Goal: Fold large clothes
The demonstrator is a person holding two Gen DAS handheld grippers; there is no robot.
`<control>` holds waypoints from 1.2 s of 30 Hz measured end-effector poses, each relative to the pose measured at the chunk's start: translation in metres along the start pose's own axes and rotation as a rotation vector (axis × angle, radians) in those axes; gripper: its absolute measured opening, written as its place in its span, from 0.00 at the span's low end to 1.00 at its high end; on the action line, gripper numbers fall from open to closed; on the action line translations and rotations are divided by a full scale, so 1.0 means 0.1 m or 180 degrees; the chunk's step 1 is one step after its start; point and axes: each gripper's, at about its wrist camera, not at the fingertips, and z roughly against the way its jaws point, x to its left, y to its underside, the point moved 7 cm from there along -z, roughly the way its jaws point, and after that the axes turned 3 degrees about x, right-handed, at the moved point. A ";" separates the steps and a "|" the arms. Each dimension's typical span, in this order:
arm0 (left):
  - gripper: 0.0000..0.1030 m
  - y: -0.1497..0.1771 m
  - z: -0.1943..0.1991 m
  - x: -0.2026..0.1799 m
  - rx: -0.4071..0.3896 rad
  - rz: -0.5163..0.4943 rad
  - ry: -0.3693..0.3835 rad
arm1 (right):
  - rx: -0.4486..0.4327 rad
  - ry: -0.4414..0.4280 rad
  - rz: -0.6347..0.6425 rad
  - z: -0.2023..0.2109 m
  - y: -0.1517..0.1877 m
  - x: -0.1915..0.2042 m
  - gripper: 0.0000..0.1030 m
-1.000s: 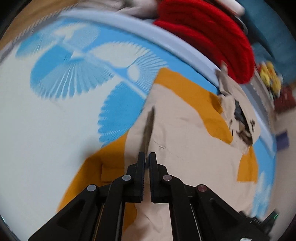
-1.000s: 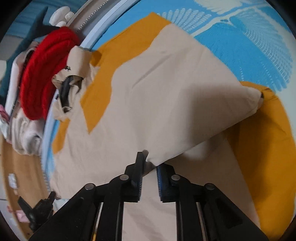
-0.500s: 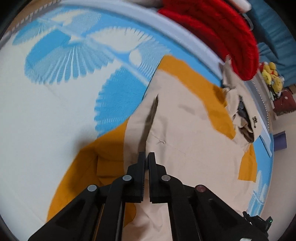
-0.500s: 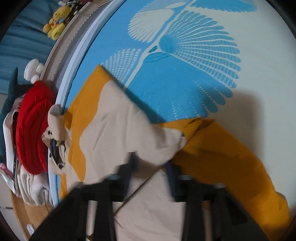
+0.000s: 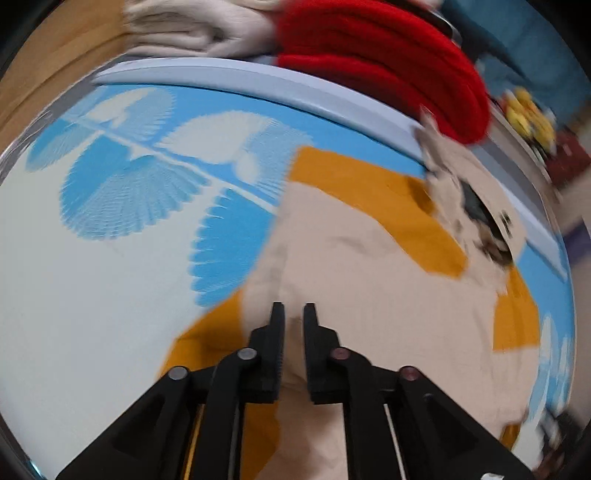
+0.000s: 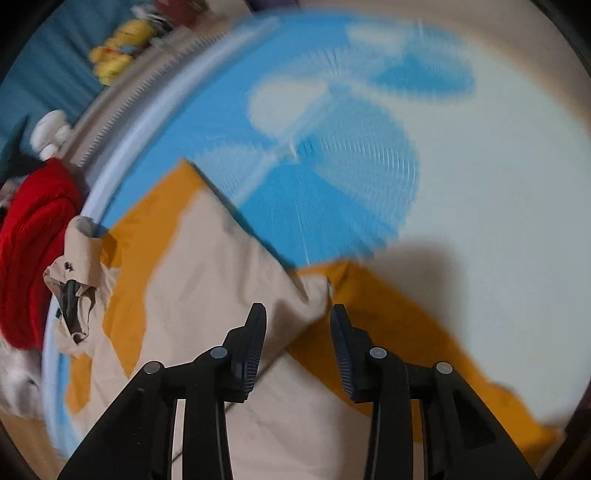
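Spread beneath both grippers, a pale mat printed with blue fan shapes point(image 5: 122, 192) is being used as the folding surface, and it is being bordered at its far side by a light blue rim point(image 5: 258, 79). Beyond that rim a chunky red knitted garment point(image 5: 388, 62) and folded cream cloth point(image 5: 192, 26) are being kept in a pile, with a yellow soft toy point(image 6: 118, 48) further off.

On the mat the large beige and mustard-orange garment point(image 5: 369, 280) is lying mostly flat, its collar end point(image 5: 476, 218) being turned toward the rim. The folded-over beige flap point(image 6: 229, 280) is lying directly ahead of and under both sets of fingers.

The left gripper point(image 5: 294, 314) is being opened, its fingers narrowly apart over the beige cloth with nothing seen pinched. The right gripper point(image 6: 297, 314) is being opened wider, the flap's corner point(image 6: 317, 291) lying between but below its fingers, apparently unpressed. The garment's long axis is judged to be running from the grippers toward the collar, so the next fold is likely being lined up across it.
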 end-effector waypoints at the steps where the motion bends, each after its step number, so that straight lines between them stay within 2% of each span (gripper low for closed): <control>1: 0.11 0.06 -0.10 -0.02 0.0121 -0.0004 0.0052 | -0.0140 -0.0081 0.0144 0.08 -0.01 0.12 0.39; 3: 0.11 0.16 -0.29 0.01 0.0345 0.0088 0.0098 | -0.0109 -0.0345 0.0448 0.05 0.01 0.42 0.41; 4: 0.11 0.23 -0.43 0.08 0.0486 0.0197 0.0084 | 0.0070 -0.0600 0.0681 -0.04 0.08 0.63 0.42; 6: 0.11 0.32 -0.56 0.21 0.0602 0.0288 -0.0012 | 0.0407 -0.0893 0.1031 -0.28 0.25 0.90 0.43; 7: 0.11 0.34 -0.57 0.23 0.0627 0.0309 -0.0035 | 0.0669 -0.0863 0.1214 -0.47 0.39 0.94 0.43; 8: 0.11 0.33 -0.53 0.22 0.0632 0.0311 -0.0047 | 0.0806 -0.0709 0.1252 -0.60 0.47 0.89 0.43; 9: 0.11 0.31 -0.46 0.18 0.0600 0.0266 -0.0061 | 0.0915 -0.0533 0.1221 -0.71 0.53 0.81 0.43; 10: 0.11 0.25 -0.36 0.11 0.0499 0.0180 -0.0034 | 0.0927 -0.0506 0.1179 -0.75 0.55 0.77 0.43; 13: 0.20 0.16 -0.22 -0.01 0.0259 -0.0053 -0.0066 | 0.0783 -0.0409 0.1327 -0.62 0.51 0.86 0.43; 14: 0.24 0.18 -0.24 0.00 0.0286 -0.0065 -0.0089 | 0.0684 -0.0401 0.1414 -0.55 0.49 0.91 0.43; 17: 0.26 0.38 -0.51 0.13 0.0732 0.0093 -0.0155 | 0.0631 -0.0337 0.1641 -0.53 0.54 1.01 0.43; 19: 0.26 0.40 -0.46 0.13 0.0756 0.0216 -0.0116 | 0.0755 -0.0144 0.1742 -0.62 0.64 0.97 0.43; 21: 0.26 0.32 -0.30 0.04 0.0582 0.0102 -0.0124 | 0.0714 -0.0098 0.1798 -0.57 0.64 0.89 0.43; 26: 0.26 0.21 0.17 -0.27 -0.0022 -0.0198 -0.0006 | 0.0203 -0.0074 0.2224 -0.16 0.63 1.11 0.43; 31: 0.26 0.27 0.48 -0.47 -0.0324 -0.0369 0.0083 | -0.0097 -0.0175 0.2510 0.24 0.74 1.27 0.43; 36: 0.26 0.41 0.66 -0.69 -0.0517 -0.0527 0.0169 | -0.0228 -0.0217 0.2639 0.58 0.93 1.24 0.43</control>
